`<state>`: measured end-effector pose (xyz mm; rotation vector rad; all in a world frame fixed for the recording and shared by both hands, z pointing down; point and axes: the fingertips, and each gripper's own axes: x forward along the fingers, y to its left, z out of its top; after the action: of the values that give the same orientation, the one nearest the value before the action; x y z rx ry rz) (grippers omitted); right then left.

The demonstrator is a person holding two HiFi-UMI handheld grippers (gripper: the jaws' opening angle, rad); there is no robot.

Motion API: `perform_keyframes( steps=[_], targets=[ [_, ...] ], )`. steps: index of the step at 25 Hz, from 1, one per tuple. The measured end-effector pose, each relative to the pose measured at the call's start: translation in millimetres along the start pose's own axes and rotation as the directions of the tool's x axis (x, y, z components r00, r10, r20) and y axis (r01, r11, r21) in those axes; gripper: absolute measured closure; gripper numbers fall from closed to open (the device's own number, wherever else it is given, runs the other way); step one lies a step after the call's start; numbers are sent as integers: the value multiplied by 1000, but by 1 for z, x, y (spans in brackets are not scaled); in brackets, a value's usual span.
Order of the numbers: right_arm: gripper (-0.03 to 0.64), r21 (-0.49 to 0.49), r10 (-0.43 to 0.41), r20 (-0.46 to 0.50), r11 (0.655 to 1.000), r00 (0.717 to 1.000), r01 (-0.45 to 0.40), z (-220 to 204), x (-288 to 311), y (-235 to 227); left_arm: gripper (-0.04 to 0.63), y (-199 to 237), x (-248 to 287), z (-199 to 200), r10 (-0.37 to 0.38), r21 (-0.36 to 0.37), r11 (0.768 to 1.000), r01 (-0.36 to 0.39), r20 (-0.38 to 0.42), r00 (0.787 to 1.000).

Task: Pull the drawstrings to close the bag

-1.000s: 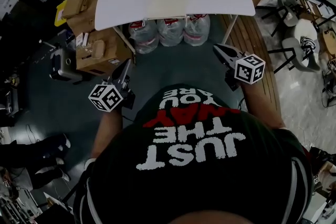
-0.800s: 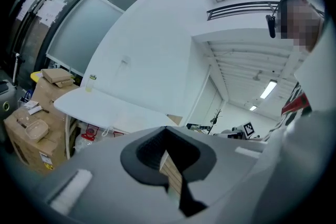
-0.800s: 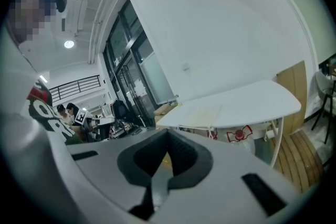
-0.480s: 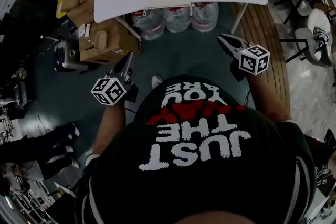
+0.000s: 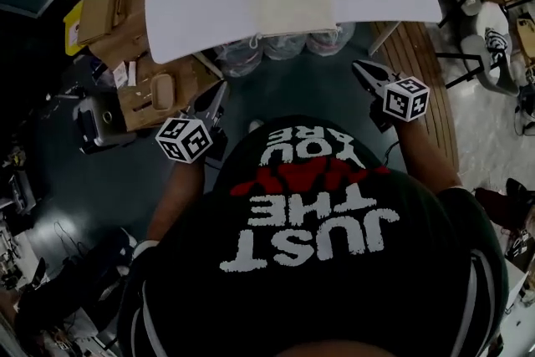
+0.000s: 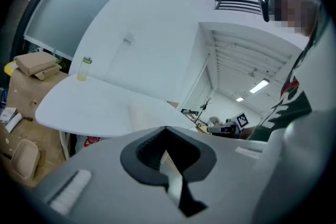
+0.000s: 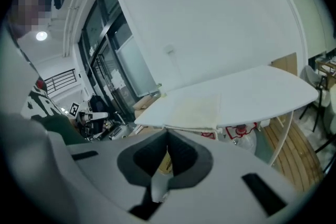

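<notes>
On smooth white table [image 5: 209,4], flat cream bag [image 5: 292,0]; left claw [image 6: 166,129], right claw [image 7: 167,131] pressed together.

We see a white table [image 5: 209,4] with a rounded edge on a dark green floor [image 5: 292,96]. Clear bottles [image 5: 280,46] sit under it, and brown boxes [image 5: 138,84] pile up at its left side. To the right, wooden slats [image 5: 422,67] run beside pale glossy flooring [image 5: 493,146] where chairs [image 5: 493,46] stand. Behind the table rises a plain white wall [image 6: 157,18] — next to it, tall dark-framed glass panels [image 7: 131,68], partly frosted. Farther off, strip lights [image 6: 260,85] glow on a white ceiling [image 6: 236,55], and we catch another lamp [image 7: 41,35] overhead.
</notes>
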<state>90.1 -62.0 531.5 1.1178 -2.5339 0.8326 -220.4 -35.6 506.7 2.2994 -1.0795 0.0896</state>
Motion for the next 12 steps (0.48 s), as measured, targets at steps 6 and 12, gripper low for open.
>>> perform_keyframes(
  steps=[6,12],
  targets=[
    [612,37,-101,-29,994,994,102,12,55,-8,594,66,34,-2,-71,27,997,75,-129,989],
    [612,37,-105,-107,993,989,110,5,68,-50,595,78,89,-19,-47,92,994,67,-207,977]
  ],
)
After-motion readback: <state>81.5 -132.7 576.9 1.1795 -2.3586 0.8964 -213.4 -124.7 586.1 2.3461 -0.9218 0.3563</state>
